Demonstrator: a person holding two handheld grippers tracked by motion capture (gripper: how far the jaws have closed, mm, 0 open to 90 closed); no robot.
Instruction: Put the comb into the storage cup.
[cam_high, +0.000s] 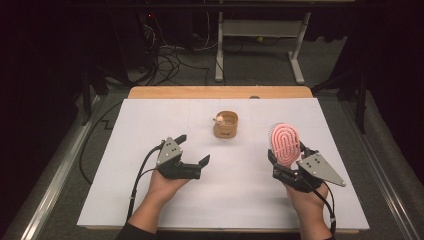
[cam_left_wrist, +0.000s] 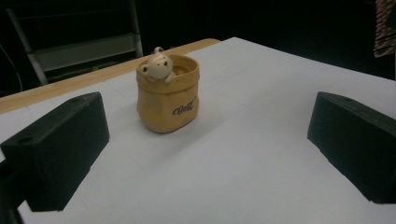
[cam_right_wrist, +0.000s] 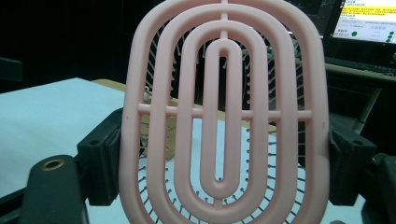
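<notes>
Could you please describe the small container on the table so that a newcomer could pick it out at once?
On the white table, look toward the far middle, ahead of both grippers. There stands a squat tan pot shaped like a soft sack. A little bear figure peeks over its rim, and dark script marks its side.

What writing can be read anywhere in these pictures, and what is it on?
"Gold": my best reading of the dark script on the front of the tan bear cup; the last letters are unclear.
Lines of text on the yellow and white monitor screen behind the pink brush: too small and blurred to read.
Nothing else bears writing.
</notes>
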